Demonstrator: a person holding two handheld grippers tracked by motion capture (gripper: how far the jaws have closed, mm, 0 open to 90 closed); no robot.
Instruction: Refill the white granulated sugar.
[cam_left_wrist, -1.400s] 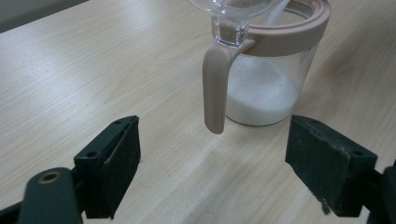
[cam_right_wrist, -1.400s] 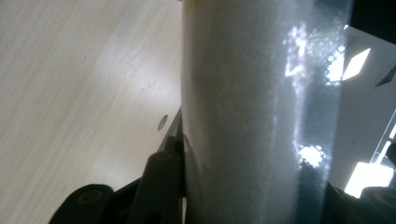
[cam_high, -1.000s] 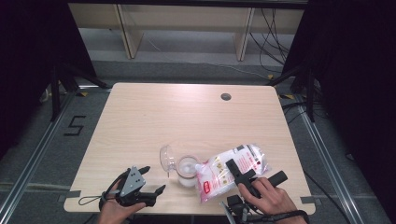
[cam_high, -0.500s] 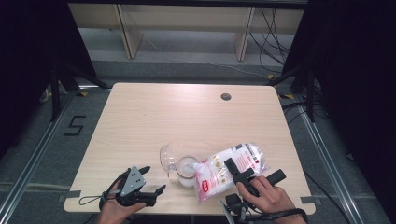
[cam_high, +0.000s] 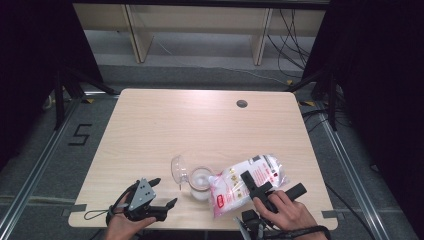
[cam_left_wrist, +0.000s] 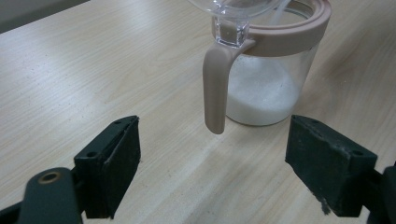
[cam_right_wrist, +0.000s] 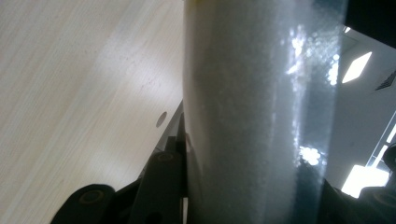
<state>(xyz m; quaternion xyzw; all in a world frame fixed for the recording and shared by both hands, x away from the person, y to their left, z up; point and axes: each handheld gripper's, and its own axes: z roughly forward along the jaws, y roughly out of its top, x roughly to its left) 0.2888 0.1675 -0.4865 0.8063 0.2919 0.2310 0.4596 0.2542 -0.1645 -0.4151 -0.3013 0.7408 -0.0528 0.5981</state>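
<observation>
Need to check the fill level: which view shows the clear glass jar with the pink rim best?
The left gripper view: clear glass jar with the pink rim is close, white powder visible inside. High view shows it small.

Clear bag (cam_high: 248, 183) of white granules, red label, tilted with its low corner at the jar's mouth, held up off the surface. Glass jar (cam_left_wrist: 266, 79) with beige rim and handle stands upright near the front edge, lid flipped open, partly filled with white granules.
</observation>
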